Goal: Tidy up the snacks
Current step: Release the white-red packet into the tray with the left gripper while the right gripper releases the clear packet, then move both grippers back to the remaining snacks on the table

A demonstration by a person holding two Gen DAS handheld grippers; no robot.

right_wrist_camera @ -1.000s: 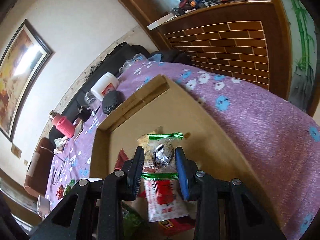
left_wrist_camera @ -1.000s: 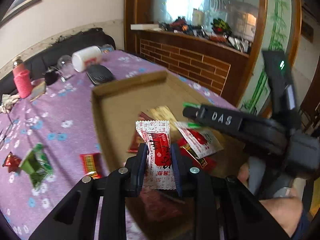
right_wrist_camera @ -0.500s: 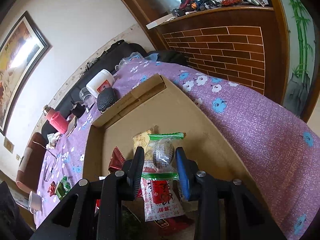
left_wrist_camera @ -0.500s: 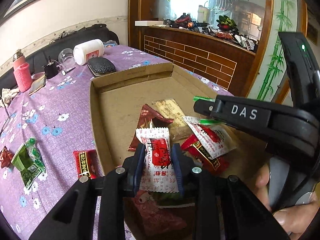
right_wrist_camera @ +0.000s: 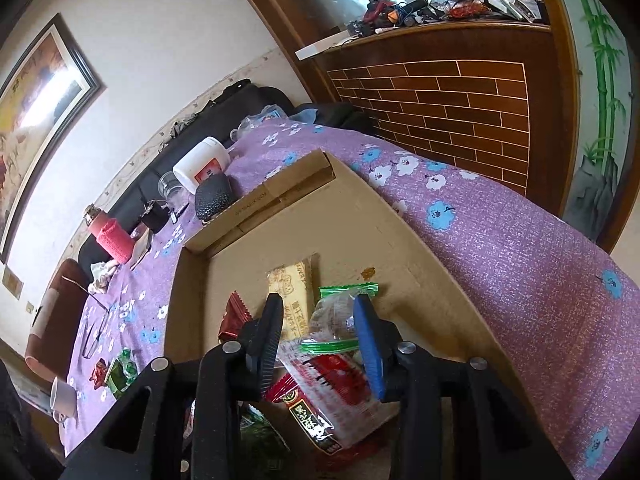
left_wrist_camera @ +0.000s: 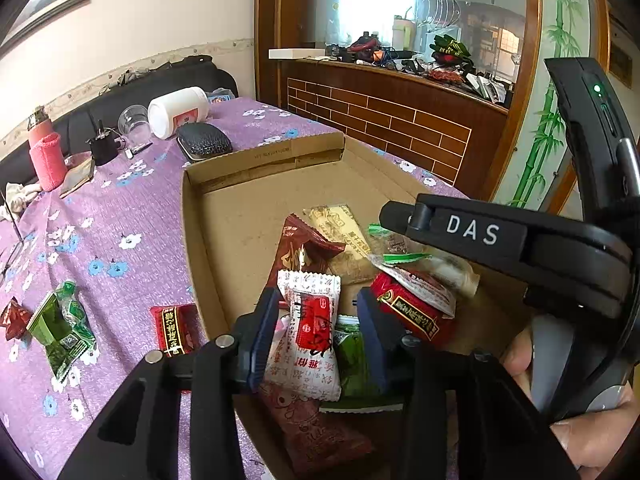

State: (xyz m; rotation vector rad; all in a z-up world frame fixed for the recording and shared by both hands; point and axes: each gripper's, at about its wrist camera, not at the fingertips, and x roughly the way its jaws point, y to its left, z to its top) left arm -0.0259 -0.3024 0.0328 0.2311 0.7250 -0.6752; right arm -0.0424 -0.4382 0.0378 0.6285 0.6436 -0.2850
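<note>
White capital letters "DAS" stand on the black body of the right gripper [left_wrist_camera: 472, 234], seen from the left wrist view. Snack wrappers in the cardboard box [left_wrist_camera: 240, 240] carry printed Chinese characters, too small to read reliably.

One cardboard box [left_wrist_camera: 192, 248], two hand-held grippers, three table snacks.

- My left tool [left_wrist_camera: 316, 316] is black with dark blue pads.
- The packet [left_wrist_camera: 310, 332] between them is white with red print.
- The tabletop [left_wrist_camera: 132, 216] cloth is purple with white and blue flowers.
- The box [left_wrist_camera: 244, 232] is plain brown cardboard.
- One wrapper [left_wrist_camera: 60, 332] on the cloth is green.
</note>
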